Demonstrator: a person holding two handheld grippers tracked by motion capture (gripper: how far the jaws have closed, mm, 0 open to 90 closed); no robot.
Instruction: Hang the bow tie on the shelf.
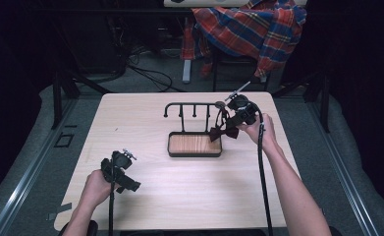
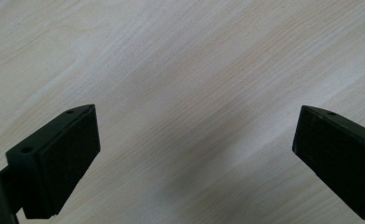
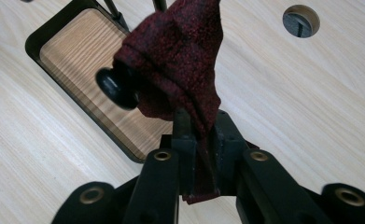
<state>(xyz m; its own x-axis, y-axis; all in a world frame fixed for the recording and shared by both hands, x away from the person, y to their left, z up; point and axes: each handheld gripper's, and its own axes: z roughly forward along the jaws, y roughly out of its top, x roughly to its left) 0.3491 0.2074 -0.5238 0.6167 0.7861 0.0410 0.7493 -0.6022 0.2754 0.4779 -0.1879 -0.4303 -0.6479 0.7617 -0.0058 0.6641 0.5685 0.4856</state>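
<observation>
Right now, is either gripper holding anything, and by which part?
The right gripper pinches the lower edge of the dark red cloth draped over a knob of the black rack. The left gripper is open over bare table, holding nothing.

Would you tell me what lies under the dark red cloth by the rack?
Under the dark red cloth a black knobbed hook pokes out; the right gripper pinches its lower edge. Cloth hides the hook's stem.

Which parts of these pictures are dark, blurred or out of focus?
High view: table brightly lit, surroundings almost black. Left gripper view: wood grain soft, a faint shadow between the open jaws. Right gripper view: dark red cloth fairly sharp, the jaws nearest the lens slightly blurred.
</observation>
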